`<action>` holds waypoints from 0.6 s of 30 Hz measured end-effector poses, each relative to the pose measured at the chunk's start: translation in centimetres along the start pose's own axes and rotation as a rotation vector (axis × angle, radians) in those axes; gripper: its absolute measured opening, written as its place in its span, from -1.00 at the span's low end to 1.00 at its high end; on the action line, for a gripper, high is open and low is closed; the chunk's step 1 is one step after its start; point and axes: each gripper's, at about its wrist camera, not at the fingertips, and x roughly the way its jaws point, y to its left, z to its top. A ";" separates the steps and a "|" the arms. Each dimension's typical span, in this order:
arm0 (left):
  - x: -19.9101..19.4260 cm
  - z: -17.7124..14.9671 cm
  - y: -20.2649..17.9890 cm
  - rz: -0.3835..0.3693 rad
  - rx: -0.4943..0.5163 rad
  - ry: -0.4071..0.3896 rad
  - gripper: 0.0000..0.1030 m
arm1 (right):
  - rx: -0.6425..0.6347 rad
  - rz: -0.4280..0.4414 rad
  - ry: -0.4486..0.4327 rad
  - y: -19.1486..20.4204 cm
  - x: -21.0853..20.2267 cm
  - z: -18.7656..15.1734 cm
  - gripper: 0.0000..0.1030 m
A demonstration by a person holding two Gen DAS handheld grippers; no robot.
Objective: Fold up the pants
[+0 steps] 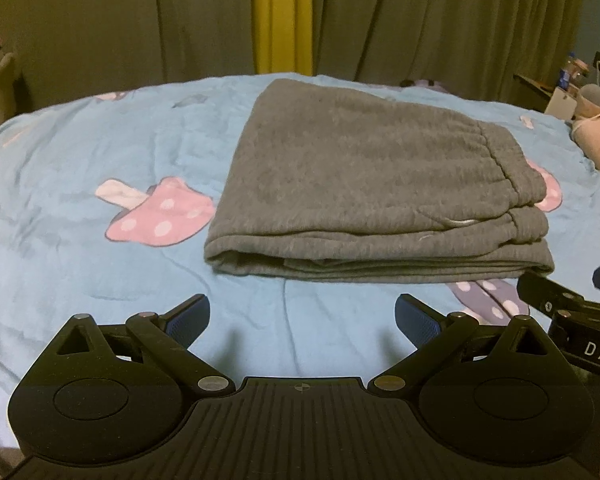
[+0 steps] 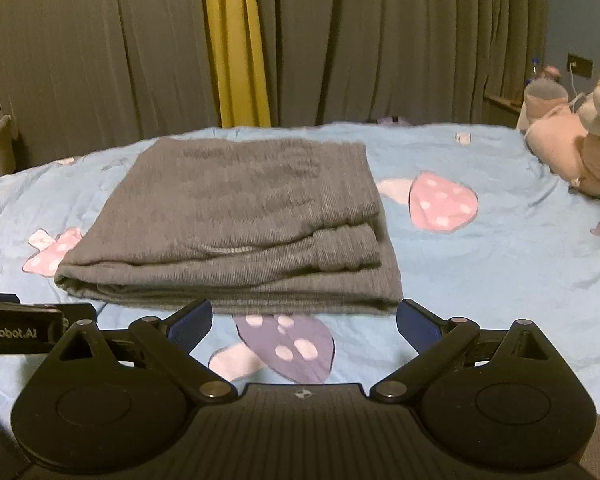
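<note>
Left gripper (image 1: 302, 316) hangs low near the bed's front edge, jaws spread wide, nothing between them. Right gripper (image 2: 304, 320) sits level just beside it, jaws equally wide and empty, both pointing toward the far edge.

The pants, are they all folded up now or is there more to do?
Looks nearly finished. The gray pants lie on the blue mushroom bedspread as a neat stacked rectangle, with the waistband tucked along the right side. Nothing is in hand: the left gripper and right gripper are both open and empty, just short of the near edge. At most a little tidying is left.
</note>
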 end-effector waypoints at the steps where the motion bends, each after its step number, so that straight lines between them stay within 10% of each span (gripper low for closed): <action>1: 0.1 0.0 -0.1 0.002 0.003 0.001 0.97 | -0.008 0.001 -0.002 0.2 0.1 0.0 0.92; 18: 1.9 0.5 0.6 -0.004 -0.050 0.048 0.97 | -0.012 0.012 0.013 0.5 1.3 0.1 0.92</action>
